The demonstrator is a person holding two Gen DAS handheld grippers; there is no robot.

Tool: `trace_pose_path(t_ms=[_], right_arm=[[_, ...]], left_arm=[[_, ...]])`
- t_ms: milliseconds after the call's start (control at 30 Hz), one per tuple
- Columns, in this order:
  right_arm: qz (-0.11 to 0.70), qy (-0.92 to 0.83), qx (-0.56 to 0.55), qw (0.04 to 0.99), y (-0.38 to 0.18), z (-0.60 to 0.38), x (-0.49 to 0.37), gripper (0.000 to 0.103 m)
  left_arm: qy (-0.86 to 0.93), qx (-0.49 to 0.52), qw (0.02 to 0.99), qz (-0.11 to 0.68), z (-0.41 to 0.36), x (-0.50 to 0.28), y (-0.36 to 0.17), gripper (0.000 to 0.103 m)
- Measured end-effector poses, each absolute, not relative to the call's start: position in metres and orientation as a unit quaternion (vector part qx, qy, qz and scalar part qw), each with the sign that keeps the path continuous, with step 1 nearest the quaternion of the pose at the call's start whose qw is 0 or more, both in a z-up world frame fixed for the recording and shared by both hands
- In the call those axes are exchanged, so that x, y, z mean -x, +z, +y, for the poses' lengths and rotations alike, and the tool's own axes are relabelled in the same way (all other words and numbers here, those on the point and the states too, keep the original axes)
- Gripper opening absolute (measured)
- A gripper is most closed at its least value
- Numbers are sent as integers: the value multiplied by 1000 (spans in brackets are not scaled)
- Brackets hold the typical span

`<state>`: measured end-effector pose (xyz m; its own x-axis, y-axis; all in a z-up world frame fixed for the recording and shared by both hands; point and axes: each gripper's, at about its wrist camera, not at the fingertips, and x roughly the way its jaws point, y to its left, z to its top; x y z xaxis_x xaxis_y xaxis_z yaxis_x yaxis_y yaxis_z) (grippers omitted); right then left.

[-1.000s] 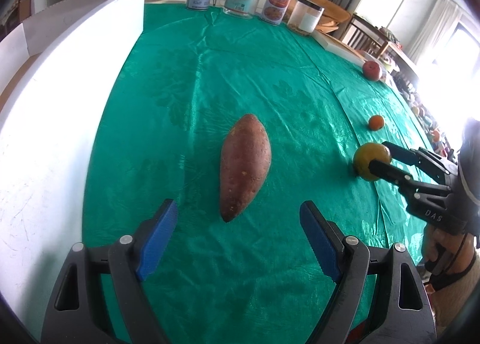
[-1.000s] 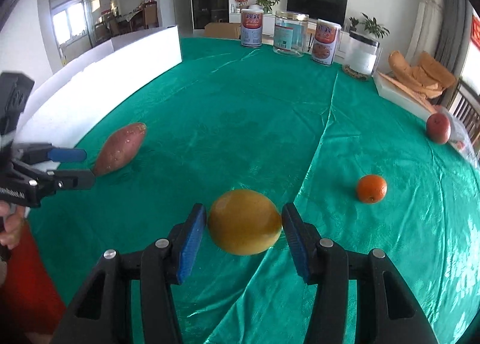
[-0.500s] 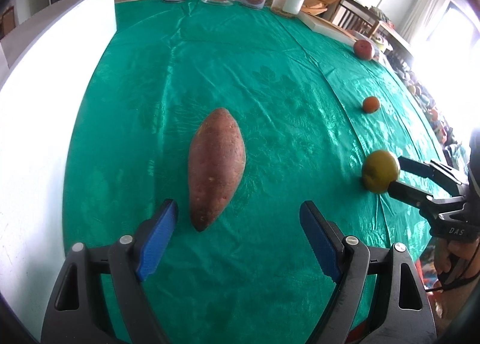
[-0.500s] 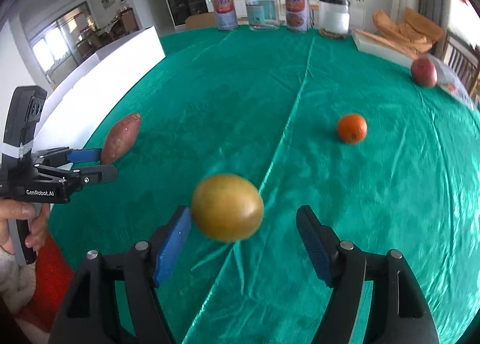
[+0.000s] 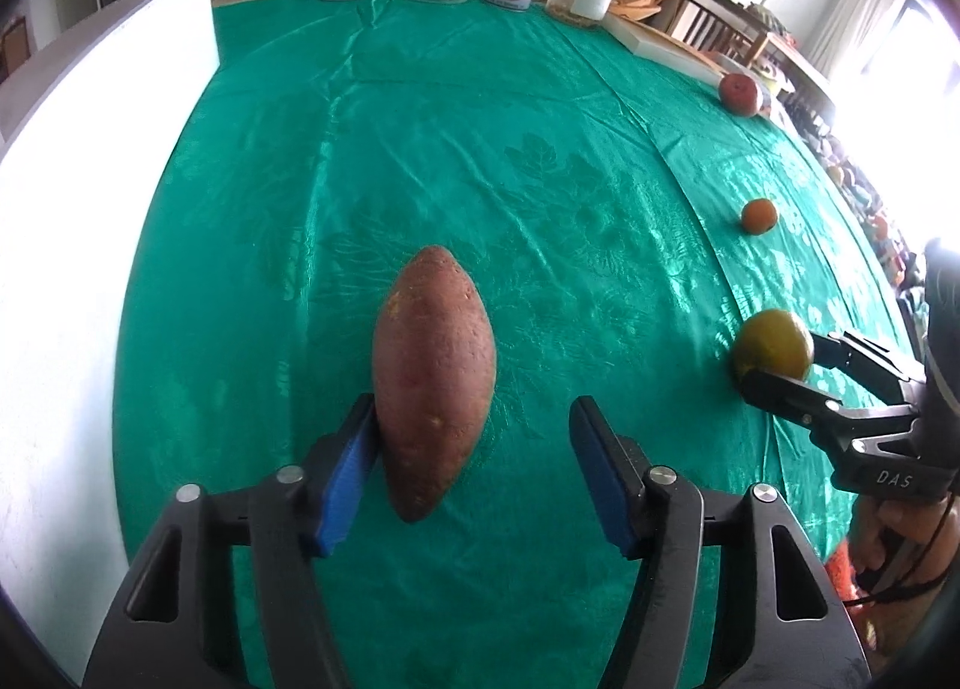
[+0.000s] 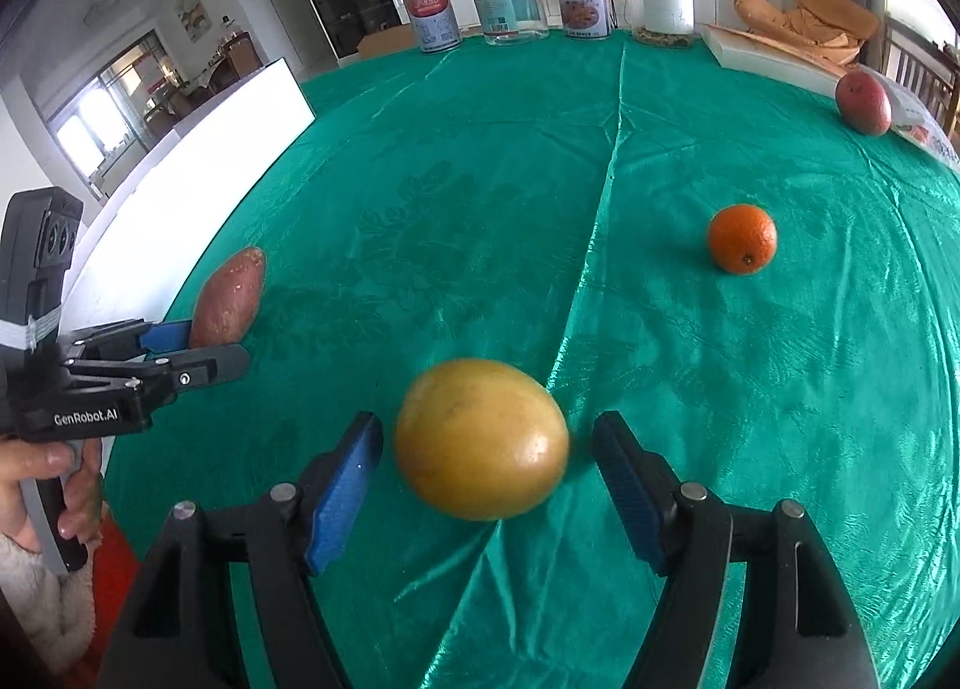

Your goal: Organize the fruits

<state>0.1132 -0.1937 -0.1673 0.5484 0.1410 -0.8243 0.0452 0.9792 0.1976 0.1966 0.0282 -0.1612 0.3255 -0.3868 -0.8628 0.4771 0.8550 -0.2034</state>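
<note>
Since a second ago, right gripper (image 6: 487,485) jaws have let go of the yellow fruit (image 6: 481,438), now apart; left gripper (image 5: 474,470) jaws, just closing, straddle the sweet potato (image 5: 433,374) on the counter (image 5: 480,149), right pad clear.

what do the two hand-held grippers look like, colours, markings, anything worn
Both are black plastic frames with silver screws and blue pads on the fingers. The left hand-held gripper reads GenRobot.AI and has a white band; a fluffy cream sleeve shows below it. The right hand-held gripper is marked DAS, with thin black cords hanging near its grip.
</note>
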Motion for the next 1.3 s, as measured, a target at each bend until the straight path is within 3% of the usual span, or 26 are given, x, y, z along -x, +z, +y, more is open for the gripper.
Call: trace_pose_path(t_ms=[167, 233, 533, 800, 1033, 1133, 1300], right_arm=[[481, 41, -99, 870, -167, -190, -116, 70], [482, 40, -98, 870, -167, -190, -117, 53], [473, 39, -108, 874, -159, -191, -109, 52], [441, 83, -75, 890, -102, -161, -115, 52], [400, 194, -33, 895, -20, -67, -166, 52], [406, 240, -15, 882, 0, -8, -203, 52], [461, 270, 41, 844, -15, 95, -277, 53]], left_arm=[[-244, -78, 821, 510, 22, -204, -163, 61], [-235, -80, 825, 507, 24, -206, -161, 40], [-270, -35, 824, 496, 42, -190, -139, 39], [-310, 58, 833, 454, 102, -174, -50, 39], [-255, 86, 864, 425, 200, -202, 28, 40], [-184, 65, 875, 444, 234, -234, 19, 40], [-102, 86, 837, 530, 282, -295, -49, 40]])
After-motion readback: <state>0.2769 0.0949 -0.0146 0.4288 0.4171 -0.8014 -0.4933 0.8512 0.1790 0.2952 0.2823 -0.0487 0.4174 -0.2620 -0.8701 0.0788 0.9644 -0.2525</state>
